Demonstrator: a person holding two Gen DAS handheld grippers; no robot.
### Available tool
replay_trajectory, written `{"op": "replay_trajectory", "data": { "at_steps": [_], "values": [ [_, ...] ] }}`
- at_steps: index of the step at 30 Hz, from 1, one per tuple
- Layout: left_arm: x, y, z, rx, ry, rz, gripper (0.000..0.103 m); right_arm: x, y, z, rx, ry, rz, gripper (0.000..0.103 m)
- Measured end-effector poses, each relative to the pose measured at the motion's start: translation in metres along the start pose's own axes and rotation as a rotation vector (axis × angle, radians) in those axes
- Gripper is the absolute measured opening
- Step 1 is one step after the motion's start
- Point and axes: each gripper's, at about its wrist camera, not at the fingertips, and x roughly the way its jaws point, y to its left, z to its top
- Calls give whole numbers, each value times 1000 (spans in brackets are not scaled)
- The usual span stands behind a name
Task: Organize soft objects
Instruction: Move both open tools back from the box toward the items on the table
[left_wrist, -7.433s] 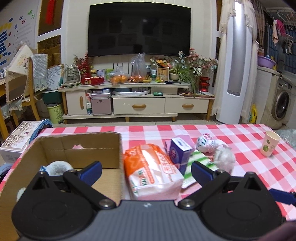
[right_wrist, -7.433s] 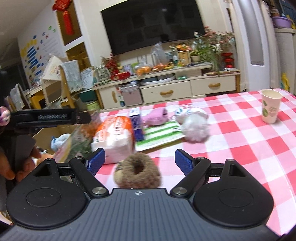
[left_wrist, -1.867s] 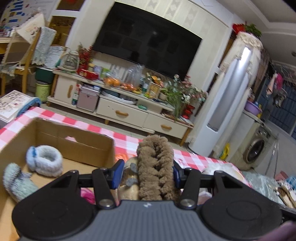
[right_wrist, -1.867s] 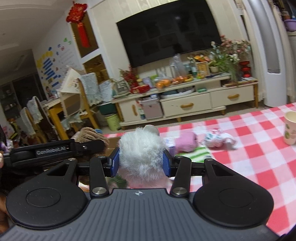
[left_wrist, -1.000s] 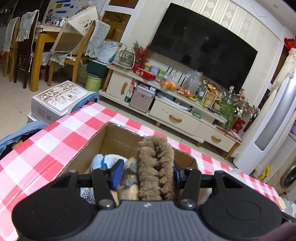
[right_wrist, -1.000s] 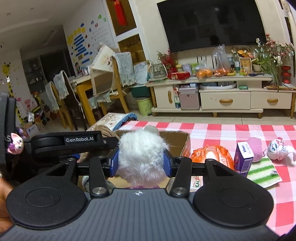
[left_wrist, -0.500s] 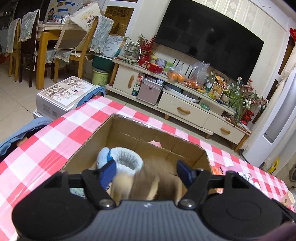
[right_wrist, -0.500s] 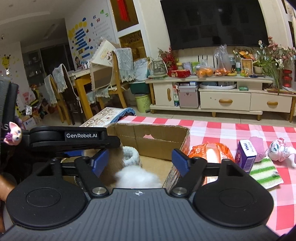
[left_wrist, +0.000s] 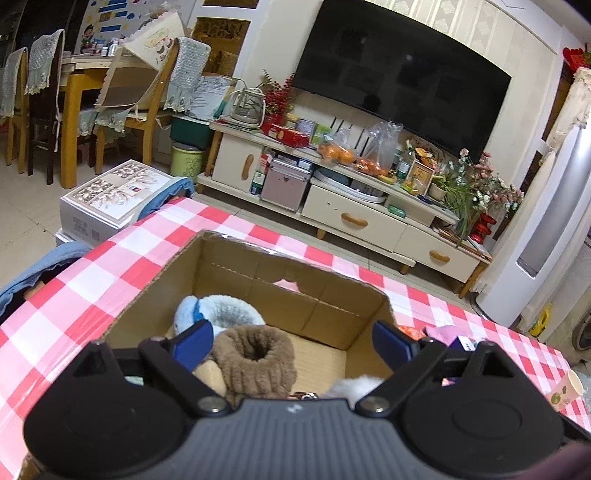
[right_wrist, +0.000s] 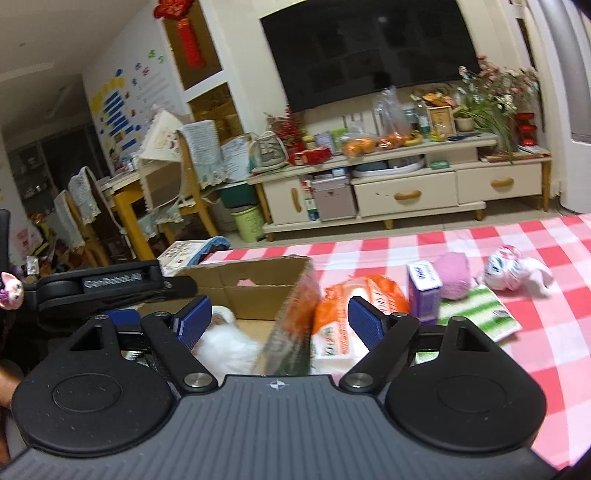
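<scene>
An open cardboard box (left_wrist: 258, 269) stands on the red-checked table (left_wrist: 110, 266). Inside lie a brown fuzzy ring (left_wrist: 255, 354), a grey-blue fuzzy ring (left_wrist: 225, 310) and a white fluffy toy (left_wrist: 354, 386). My left gripper (left_wrist: 291, 338) is open and empty above the box. My right gripper (right_wrist: 280, 319) is open and empty over the box's right wall (right_wrist: 295, 295); the white fluffy toy (right_wrist: 225, 347) lies in the box below it. A pink plush (right_wrist: 452, 275) and a white patterned soft toy (right_wrist: 509, 273) lie on the table to the right.
Right of the box lie an orange tissue pack (right_wrist: 347, 314), a purple carton (right_wrist: 423, 291) and a green striped cloth (right_wrist: 476, 317). A paper cup (left_wrist: 567, 389) stands far right. The left gripper's body (right_wrist: 110, 286) shows at the left of the right wrist view.
Both grippers have opened and let go: the brown ring and the white fluffy toy now lie in the box. The right gripper has swung to the right, over the box's wall.
</scene>
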Motion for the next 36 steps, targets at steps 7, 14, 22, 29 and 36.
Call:
{"op": "replay_trajectory", "data": {
  "at_steps": [7, 14, 22, 29, 36],
  "values": [
    [1, -11, -3, 26, 7, -18, 93, -10, -4, -6, 29, -5, -34, 101],
    [1, -23, -8, 49, 18, -39, 93, -10, -1, -9, 35, -5, -59, 102],
    [-2, -42, -15, 80, 20, -73, 94, -13, -5, -10, 43, -14, -91, 102],
    [0, -57, -21, 108, 26, -95, 94, -12, -5, -11, 44, -32, -119, 102],
    [-1, -71, -26, 135, 25, -116, 94, -11, -9, -14, 50, -44, -146, 102]
  ]
}}
